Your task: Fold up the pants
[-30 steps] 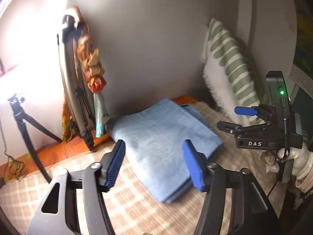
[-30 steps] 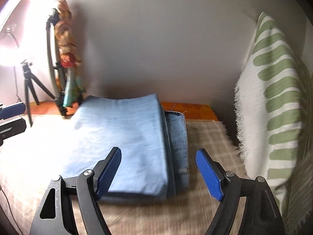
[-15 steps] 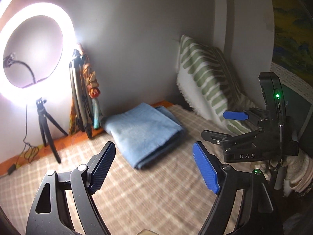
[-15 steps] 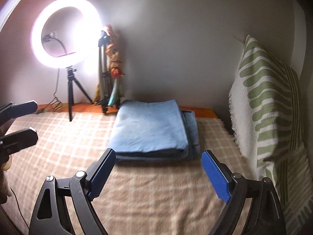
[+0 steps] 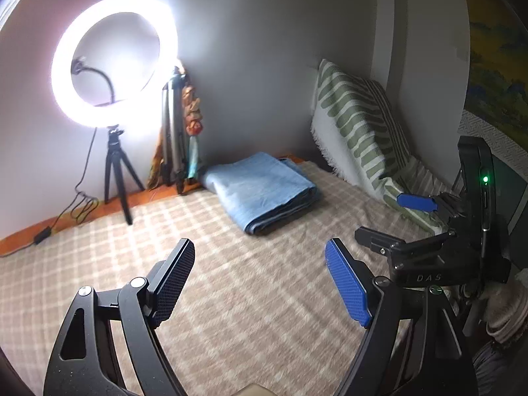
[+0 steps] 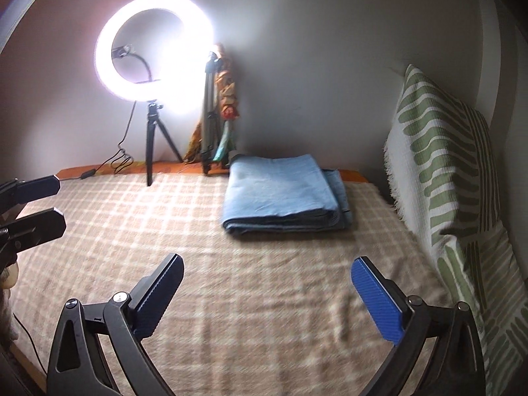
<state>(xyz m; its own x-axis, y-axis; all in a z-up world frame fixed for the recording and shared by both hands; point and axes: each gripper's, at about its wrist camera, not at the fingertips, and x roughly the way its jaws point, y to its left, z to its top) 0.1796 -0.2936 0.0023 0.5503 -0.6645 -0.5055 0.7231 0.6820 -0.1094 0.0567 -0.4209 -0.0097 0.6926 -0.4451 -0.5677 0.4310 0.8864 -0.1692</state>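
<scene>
Neatly folded light-blue pants [image 6: 283, 191], layered rectangle, on checked blanket [image 6: 264, 297]

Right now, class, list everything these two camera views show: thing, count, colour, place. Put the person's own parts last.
folded pants: one, light blue, far end of blanket by wall
blanket: one, beige check, covering the surface
pillow: one, white with green stripes, right side against wall
ring light: one, white, lit, on black tripod, far left
folded tripod: one, grey, leaning on wall
left gripper: one, black with blue pads, open, empty
right gripper: one, same colours, jaws opening, empty
</scene>
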